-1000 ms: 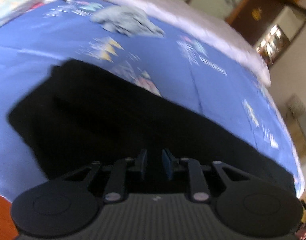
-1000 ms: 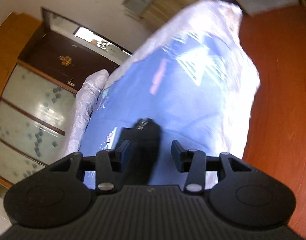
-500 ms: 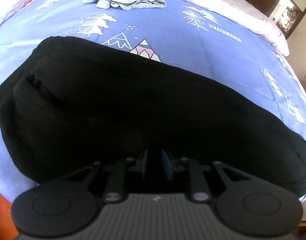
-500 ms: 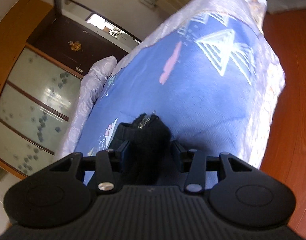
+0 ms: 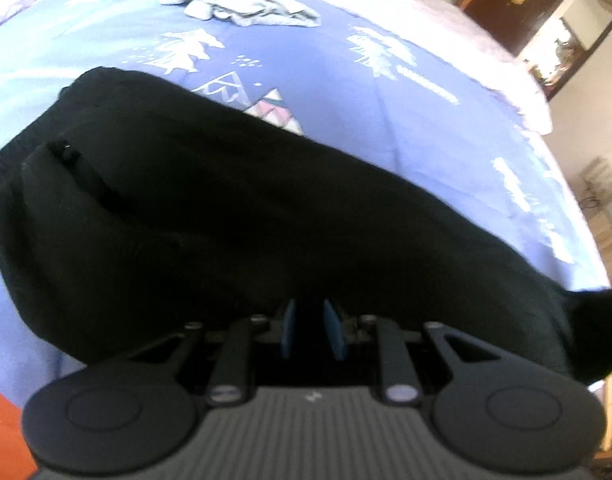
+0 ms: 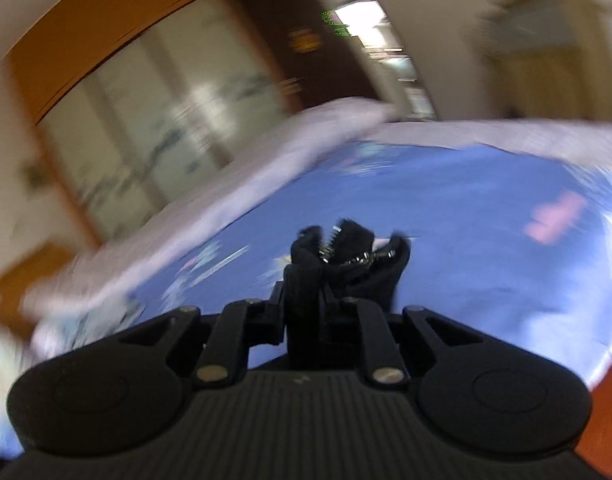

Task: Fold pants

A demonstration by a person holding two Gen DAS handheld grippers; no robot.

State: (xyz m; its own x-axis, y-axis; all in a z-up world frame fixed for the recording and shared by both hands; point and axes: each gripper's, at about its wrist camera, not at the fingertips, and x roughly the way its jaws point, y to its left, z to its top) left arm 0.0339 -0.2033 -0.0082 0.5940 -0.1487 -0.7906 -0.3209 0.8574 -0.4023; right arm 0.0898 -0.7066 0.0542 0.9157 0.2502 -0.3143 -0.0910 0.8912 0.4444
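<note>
Black pants [image 5: 266, 216] lie lengthwise on the bed [image 5: 446, 128]: soft, limp, light knit, best taken at hems or waistband; right hand-held gripper [image 6: 304, 304] clenched on zippered cuff [image 6: 346, 256], left hand-held gripper [image 5: 309, 330] nearly closed, grip unclear.

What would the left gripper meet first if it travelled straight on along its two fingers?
Most likely the black fabric pants: the left gripper already has black cloth between its blue pads, and the pants fill the line ahead. The blue patterned bedsheet lies beyond.
</note>
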